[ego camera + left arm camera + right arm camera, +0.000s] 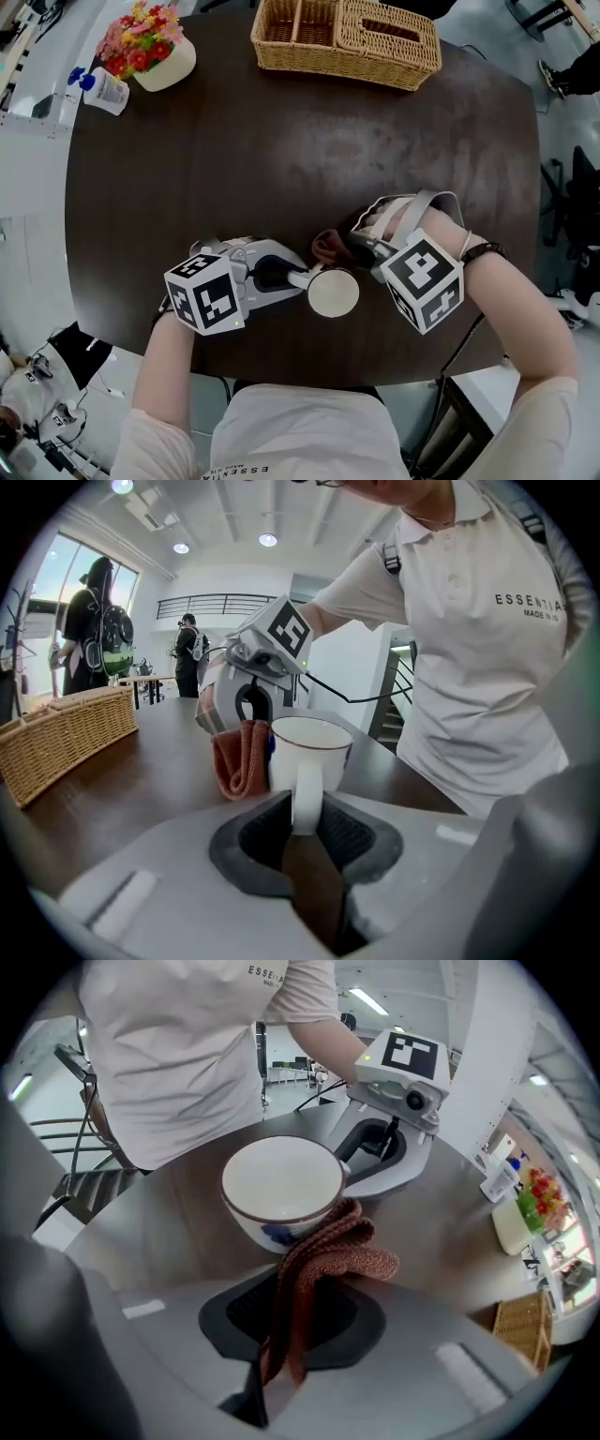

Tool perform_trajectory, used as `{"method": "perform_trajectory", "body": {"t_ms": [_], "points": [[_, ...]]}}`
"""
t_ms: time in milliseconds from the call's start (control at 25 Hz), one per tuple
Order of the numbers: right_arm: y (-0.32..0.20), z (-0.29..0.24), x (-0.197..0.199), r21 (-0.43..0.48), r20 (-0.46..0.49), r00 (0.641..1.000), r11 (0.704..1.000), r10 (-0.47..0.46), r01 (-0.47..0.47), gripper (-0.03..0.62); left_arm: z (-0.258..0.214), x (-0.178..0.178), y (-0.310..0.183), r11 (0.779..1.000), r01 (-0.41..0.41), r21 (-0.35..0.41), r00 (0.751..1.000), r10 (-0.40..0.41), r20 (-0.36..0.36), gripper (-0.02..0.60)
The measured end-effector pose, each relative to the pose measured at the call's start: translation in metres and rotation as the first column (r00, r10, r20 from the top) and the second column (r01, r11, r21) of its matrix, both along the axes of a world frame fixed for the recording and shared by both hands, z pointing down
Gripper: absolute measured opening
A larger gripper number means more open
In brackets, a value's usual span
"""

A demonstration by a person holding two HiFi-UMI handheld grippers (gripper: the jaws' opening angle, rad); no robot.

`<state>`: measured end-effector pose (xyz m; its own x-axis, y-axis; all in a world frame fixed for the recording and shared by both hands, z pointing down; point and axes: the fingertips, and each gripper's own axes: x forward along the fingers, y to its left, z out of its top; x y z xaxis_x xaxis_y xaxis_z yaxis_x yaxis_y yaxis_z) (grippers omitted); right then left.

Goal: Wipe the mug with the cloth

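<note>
Gripping mug (333,292) by its handle with left gripper (305,822), fingers clenched on it from 9 o'clock. Holding it upright near the 6 o'clock edge of the worktop (281,159); can't tell whether resting or just lifted. Pinching folded brown cloth (323,1269) in right gripper (291,1326) fingers, with the free wad pressed against the mug's outer wall at about 12 o'clock in the head view, just under the rim.

Reads as mid-wipe on the outside. To do it well:
- Lock the handle grip to stop spin or tip.
- Press lightly and sweep round the wall toward 3 o'clock.
- Turn the mug by the handle to reach the far side.
- Watch for cloth slipping out of the pinch.
- Avoid shoving the mug toward the near edge.
</note>
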<state>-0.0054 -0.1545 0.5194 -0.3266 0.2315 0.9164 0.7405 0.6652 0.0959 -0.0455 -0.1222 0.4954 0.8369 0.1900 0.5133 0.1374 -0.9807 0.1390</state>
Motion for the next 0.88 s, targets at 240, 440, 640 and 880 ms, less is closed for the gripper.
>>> {"method": "perform_trajectory", "body": {"t_ms": [240, 440, 640, 880], "points": [[0.009, 0.008, 0.017, -0.045, 0.016, 0.985, 0.984, 0.173, -0.172, 0.078, 0.000, 0.001, 0.000, 0.993, 0.113, -0.038, 0.994, -0.113, -0.002, 0.080], [0.017, 0.006, 0.026, -0.108, 0.070, 0.937, 0.936, 0.343, -0.335, 0.078, -0.001, 0.003, 0.002, 0.985, 0.169, -0.026, 0.986, -0.169, 0.002, 0.080], [0.035, 0.004, 0.039, -0.142, 0.062, 0.899, 0.895, 0.434, -0.422, 0.078, -0.001, 0.008, 0.007, 0.977, 0.211, 0.004, 0.977, -0.211, 0.016, 0.080], [0.062, -0.004, 0.040, -0.158, 0.087, 0.864, 0.863, 0.497, -0.480, 0.080, 0.000, 0.006, 0.008, 0.963, 0.268, 0.017, 0.963, -0.268, 0.020, 0.080]]}}
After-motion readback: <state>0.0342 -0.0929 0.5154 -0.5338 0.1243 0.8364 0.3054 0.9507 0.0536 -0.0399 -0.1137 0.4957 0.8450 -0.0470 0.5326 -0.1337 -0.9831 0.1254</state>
